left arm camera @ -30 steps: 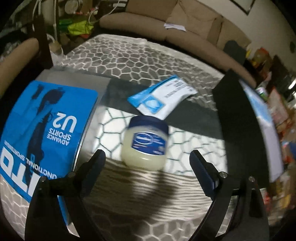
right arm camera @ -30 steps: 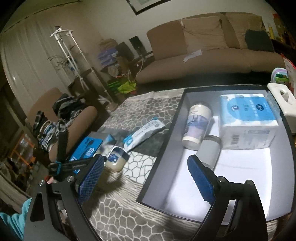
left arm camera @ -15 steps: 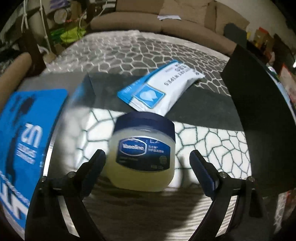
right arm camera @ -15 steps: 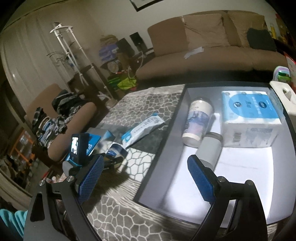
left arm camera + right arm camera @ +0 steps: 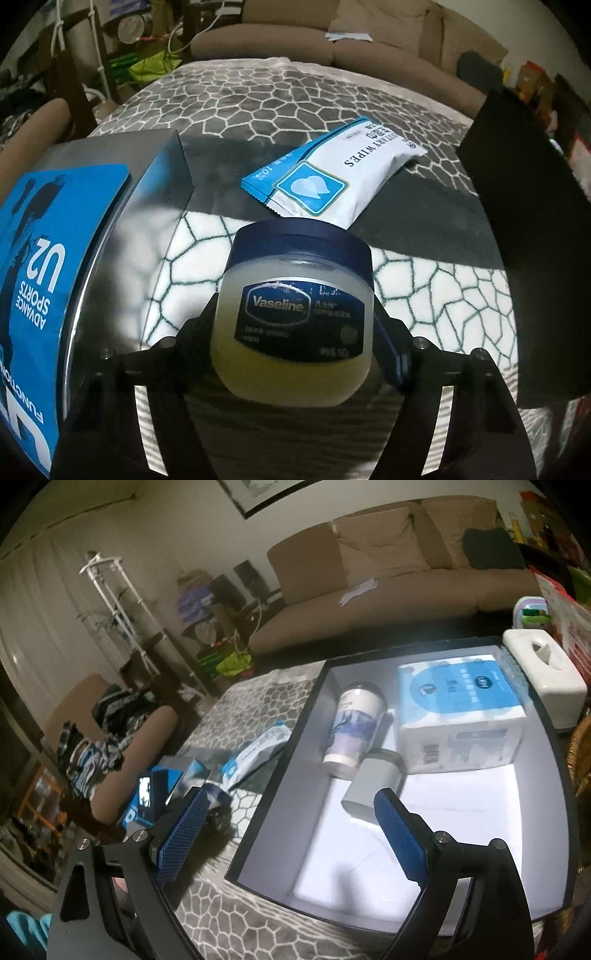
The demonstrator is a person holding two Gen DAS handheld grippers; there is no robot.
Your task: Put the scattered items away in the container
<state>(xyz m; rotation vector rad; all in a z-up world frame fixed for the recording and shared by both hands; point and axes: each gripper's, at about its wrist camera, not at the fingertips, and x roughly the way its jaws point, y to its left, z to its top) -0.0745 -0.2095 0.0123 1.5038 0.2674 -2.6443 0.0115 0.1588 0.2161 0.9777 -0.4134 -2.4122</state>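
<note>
Your left tongs (image 5: 293, 332) have come down around the Vaseline jar (image 5: 295, 321) and are closing, both pads now against its sides. The jar sits on the bench, beside the wipes packet (image 5: 332, 177). It looks ready to lift into the black box (image 5: 280, 775). Your right tongs (image 5: 291, 830) hang wide apart, holding nothing.
</note>
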